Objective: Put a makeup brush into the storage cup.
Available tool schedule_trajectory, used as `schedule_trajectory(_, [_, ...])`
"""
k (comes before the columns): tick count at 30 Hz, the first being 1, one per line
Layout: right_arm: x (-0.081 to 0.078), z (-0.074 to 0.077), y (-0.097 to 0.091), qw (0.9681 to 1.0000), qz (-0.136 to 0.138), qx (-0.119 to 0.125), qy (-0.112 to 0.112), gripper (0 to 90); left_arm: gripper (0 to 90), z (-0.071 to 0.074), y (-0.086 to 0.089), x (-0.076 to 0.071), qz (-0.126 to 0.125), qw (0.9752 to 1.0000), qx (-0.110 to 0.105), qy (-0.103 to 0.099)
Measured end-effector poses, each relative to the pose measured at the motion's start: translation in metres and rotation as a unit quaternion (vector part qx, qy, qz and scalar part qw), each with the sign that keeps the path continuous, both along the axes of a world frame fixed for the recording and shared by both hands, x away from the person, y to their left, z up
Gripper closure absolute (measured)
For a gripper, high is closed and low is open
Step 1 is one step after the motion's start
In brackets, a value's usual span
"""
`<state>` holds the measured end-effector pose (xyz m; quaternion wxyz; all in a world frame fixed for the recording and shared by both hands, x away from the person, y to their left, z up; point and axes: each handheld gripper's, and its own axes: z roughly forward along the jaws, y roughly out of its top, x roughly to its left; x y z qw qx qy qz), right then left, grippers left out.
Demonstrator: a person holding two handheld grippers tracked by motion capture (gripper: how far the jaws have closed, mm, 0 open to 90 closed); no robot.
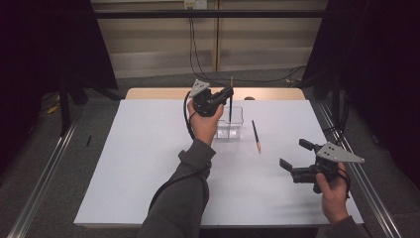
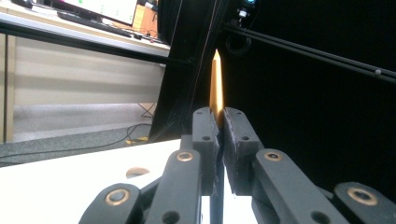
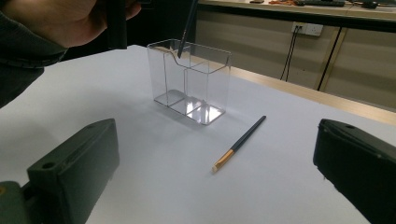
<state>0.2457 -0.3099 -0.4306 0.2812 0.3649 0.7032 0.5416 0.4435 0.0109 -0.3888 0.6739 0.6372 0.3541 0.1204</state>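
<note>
The step in hand appears to be loading brushes into the holder: the left gripper is clamped on a brush, held near upright, gold end up, its dark lower tip just at the holder's rim. In the left gripper view the jaws stand pressed together on the gold shaft. In the right gripper view the tip sits at the top edge of the left rear compartment; whether it has crossed inside the wall cannot be told. The holder is clear plastic, divided into compartments, standing on the white table toward its far edge; every compartment looks empty, bare floor showing through. A second brush lies flat on the table just right of the holder, apart from it. The right gripper rests low at the near right, jaws wide apart, holding nothing. Judgement: the next move calls for lowering the held brush straight down into a compartment, keeping it clear of the dividers, then parting the jaws only once the tip is well inside; the loose brush remains to be collected.
</note>
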Motion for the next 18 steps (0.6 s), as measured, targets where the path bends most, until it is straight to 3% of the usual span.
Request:
schedule_trajectory(1, [0.0,0.0,0.0,1.0,0.001,0.0,0.001,0.0,84.1,0.0,0.0,0.0,-0.007,0.9999,0.007,-0.002])
schedule_trajectory(2, [0.0,0.0,0.0,1.0,0.0,0.001,0.001,0.0,84.1,0.0,-0.002,0.001,0.001,1.0,-0.008,0.002])
schedule_trajectory(6, [0.0,0.0,0.0,1.0,0.002,0.0,0.001,0.0,84.1,-0.001,-0.003,0.002,0.0,1.0,-0.002,0.0])
schedule_trajectory(8, [0.0,0.0,0.0,1.0,0.0,0.001,0.0,0.0,84.1,-0.001,-0.005,0.002,0.005,0.9999,-0.012,0.004])
schedule_trajectory(10, [0.0,0.0,0.0,1.0,0.0,0.002,0.001,0.0,84.1,-0.002,-0.004,0.003,0.001,1.0,0.002,0.0])
schedule_trajectory(12, [0.0,0.0,0.0,1.0,0.0,0.002,0.001,0.0,84.1,-0.002,-0.006,0.003,0.004,1.0,-0.004,0.001])
schedule_trajectory(16, [0.0,-0.001,0.001,1.0,0.0,0.002,0.001,0.0,84.1,-0.004,-0.008,0.005,-0.003,0.9999,0.011,-0.001])
schedule_trajectory(18, [0.0,-0.001,0.001,1.0,0.001,0.0,0.003,0.0,84.1,-0.004,-0.01,0.005,0.007,1.0,0.004,0.002])
